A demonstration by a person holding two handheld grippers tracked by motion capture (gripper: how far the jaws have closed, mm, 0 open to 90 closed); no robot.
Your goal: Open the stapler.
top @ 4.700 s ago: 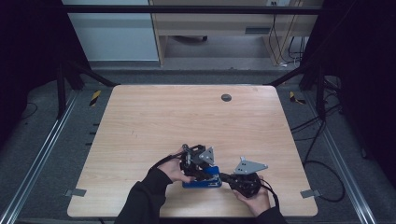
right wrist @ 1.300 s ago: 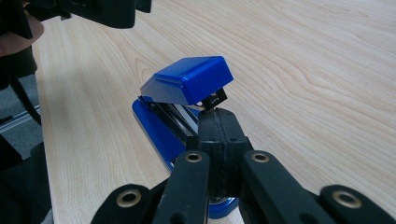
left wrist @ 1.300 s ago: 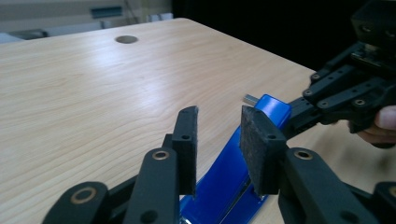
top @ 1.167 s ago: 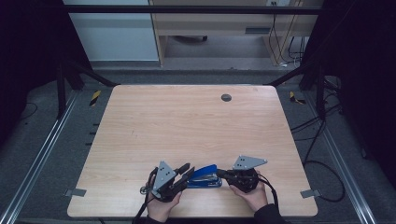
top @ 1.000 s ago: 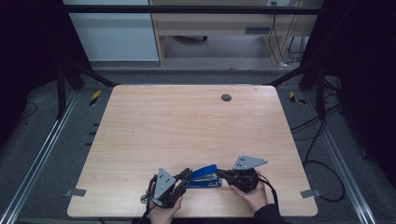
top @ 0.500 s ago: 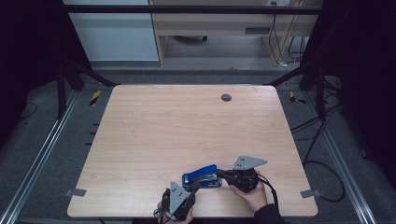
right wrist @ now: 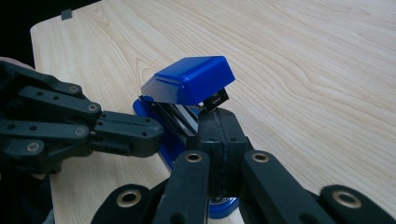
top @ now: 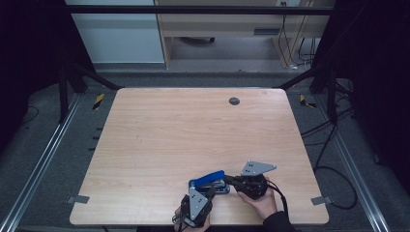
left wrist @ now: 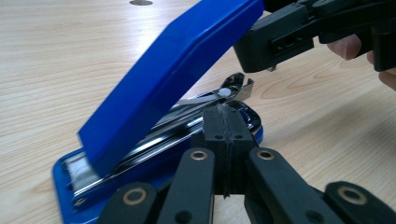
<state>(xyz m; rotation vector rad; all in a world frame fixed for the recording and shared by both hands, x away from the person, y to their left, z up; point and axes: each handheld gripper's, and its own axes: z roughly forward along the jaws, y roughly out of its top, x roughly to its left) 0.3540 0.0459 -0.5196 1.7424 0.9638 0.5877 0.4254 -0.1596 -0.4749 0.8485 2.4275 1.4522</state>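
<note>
Near edge, at the stapler: a blue stapler (top: 209,182) lies on the table's near edge, its lid tilted up off the metal staple rail (left wrist: 205,99).
Left gripper: the left gripper (top: 207,194) sits just nearer than the stapler, jaws pressed together with nothing between them, tips right at the stapler's base.
Right gripper: the right gripper (top: 230,180), just right of the stapler, has its jaws together too; in the left gripper view its tip (left wrist: 261,46) meets the raised lid's end, seemingly propping it.
Step in hand: probably working on the opened stapler, the lid kept up while the rail is exposed.
Next move: likely needs the left tips guided carefully onto the rail or base while the lid stays propped; a slip could let it drop.
Surface: a light wooden table (top: 159,135), bare beyond the stapler apart from a small dark round cap (top: 234,101) far behind it.
Room: past the table, grey floor, a pale cabinet (top: 116,34), a wooden desk (top: 227,24) and hanging cables (top: 302,34).
</note>
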